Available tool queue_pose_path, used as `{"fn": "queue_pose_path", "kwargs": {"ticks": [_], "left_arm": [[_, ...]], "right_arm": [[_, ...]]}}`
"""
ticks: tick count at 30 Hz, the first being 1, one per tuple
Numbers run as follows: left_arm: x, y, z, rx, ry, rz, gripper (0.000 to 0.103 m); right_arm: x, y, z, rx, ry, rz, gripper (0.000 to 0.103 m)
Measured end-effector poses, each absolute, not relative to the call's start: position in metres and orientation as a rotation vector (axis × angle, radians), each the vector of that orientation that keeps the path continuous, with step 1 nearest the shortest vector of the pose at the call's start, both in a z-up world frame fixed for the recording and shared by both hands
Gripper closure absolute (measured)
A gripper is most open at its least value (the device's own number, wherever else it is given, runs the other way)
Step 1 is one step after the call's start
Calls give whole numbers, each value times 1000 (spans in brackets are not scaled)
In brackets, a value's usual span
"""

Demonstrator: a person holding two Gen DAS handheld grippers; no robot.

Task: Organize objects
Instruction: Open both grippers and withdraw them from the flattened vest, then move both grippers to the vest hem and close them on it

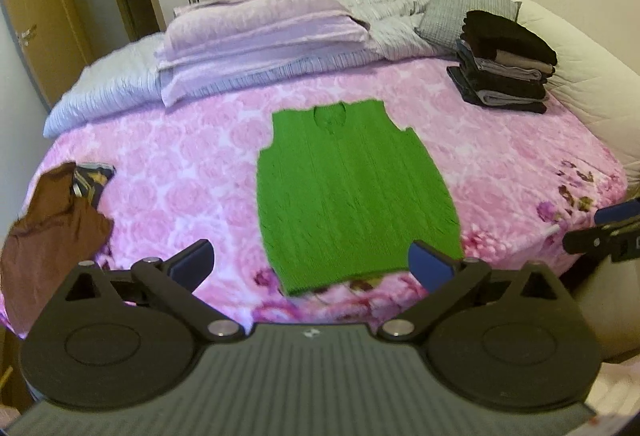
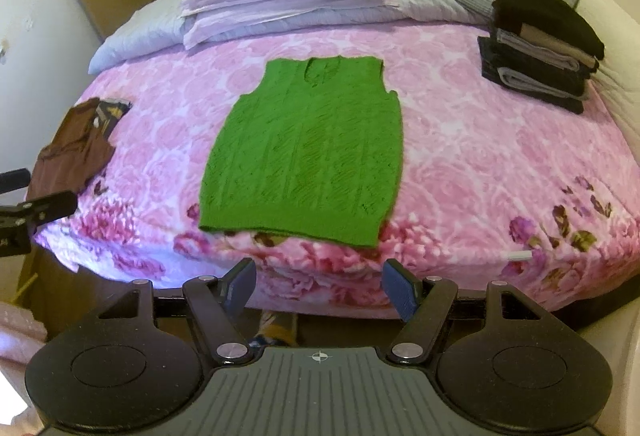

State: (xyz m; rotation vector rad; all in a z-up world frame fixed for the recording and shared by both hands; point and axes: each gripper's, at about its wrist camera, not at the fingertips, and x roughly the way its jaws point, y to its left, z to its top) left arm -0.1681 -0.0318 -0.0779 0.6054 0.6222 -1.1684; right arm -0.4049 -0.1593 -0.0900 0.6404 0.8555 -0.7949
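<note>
Looking along your two tools, you have one bed (image 1: 192, 164) filling both views, covered by a pink rose-patterned blanket (image 2: 480, 156). At its far end lie one pale quilt (image 1: 104, 92) and one folded lilac blanket (image 1: 264, 24) resting on it, with one grey cushion (image 1: 452, 8) leaning toward the padded cream bed edge (image 1: 592, 76).

One green knitted vest (image 1: 352, 196) is spread flat in the middle of the pink blanket, neckline pointing away from you, hem close to the near edge. It lies just ahead of both tools and neither touches it.

One stack of folded dark clothes (image 2: 540, 48) sits at the far right corner of the bed, well apart from the vest; how many pieces it holds you cannot tell. One crumpled brown garment (image 2: 76, 152) lies at the left edge, with a patterned dark piece (image 2: 114, 110) showing just behind it. One small white stick-like thing (image 2: 520, 256) lies near the right front edge, too small to identify.

Your left gripper (image 1: 312, 264) has its blue-padded fingers (image 1: 430, 266) spread wide, holding nothing, just short of the vest's hem. Your right gripper (image 2: 320, 286) is likewise parted and empty, hovering off the near edge of the bed below the hem.
</note>
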Motion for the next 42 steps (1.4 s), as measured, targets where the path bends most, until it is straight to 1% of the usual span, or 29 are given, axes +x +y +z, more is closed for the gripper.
{"fn": "queue_pose_path", "kwargs": {"ticks": [2,8,18,22,31,35,39,42], "left_arm": [[-159,-40,-80,606,617,-1165,1],[-121,-87,-99,606,690,-1153,1],[-33,-227,-162,682,845,-1161,1],[7,-281,-191,715,887,-1174,2],[77,-395,-281,805,829,-1337,11],[106,-455,-318,802,786,-1436,12],[130,-519,-347,809,707,-1543,21],[149,-565,-367,822,664,-1594,22]], "right_arm": [[-403,-170,-91,656,841,-793,36],[-388,-211,-97,676,809,-791,36],[-332,-335,-145,776,890,-830,36],[-305,-388,-168,787,885,-848,36],[-251,-495,-256,752,937,-787,36],[-229,-552,-296,681,945,-754,37],[-208,-608,-328,578,941,-713,37],[-196,-652,-347,514,926,-693,37]]}}
